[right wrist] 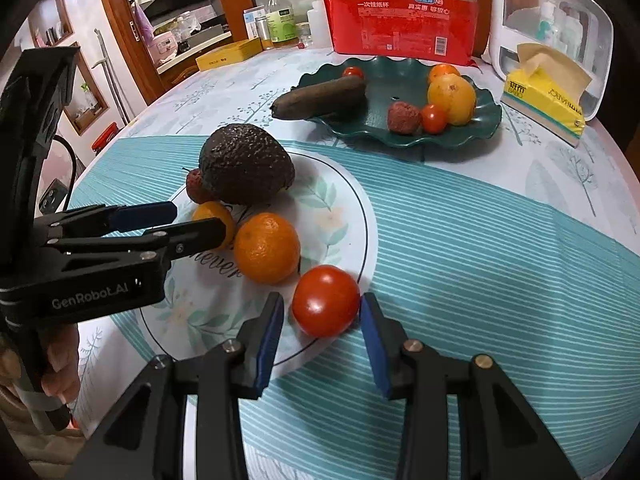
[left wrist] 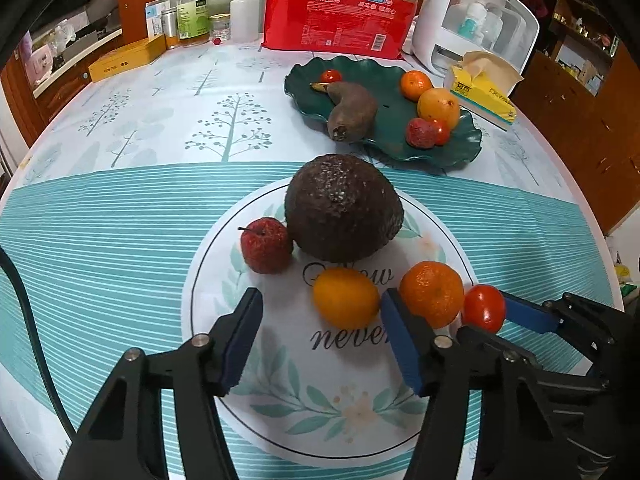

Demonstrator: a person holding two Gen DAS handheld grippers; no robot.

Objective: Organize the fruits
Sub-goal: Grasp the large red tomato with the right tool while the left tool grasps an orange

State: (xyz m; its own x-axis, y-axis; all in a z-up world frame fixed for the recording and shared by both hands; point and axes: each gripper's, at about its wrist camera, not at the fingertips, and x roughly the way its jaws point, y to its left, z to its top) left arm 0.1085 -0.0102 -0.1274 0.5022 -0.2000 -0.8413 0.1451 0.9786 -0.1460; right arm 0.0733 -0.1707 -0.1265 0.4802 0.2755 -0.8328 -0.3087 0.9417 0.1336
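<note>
This is looking like a home dining room: a round table (left wrist: 120, 208) is wearing a tree-printed cloth and carrying household clutter. A tissue box (left wrist: 482, 90), a red pack of paper cups (left wrist: 340, 20) and bottles (left wrist: 193, 10) are sitting by wooden cabinets (right wrist: 168, 20).

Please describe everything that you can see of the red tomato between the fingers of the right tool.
The tomato is small, round, smooth and glossy red, with a bright highlight on its skin. It looks whole and unbruised. It rests on the rim of the white printed plate, at the edge next to the striped tablecloth. The mandarin lies close beside it. The right tool is open, with a blue pad on either side of the tomato, neither clearly pressing on it.
</note>
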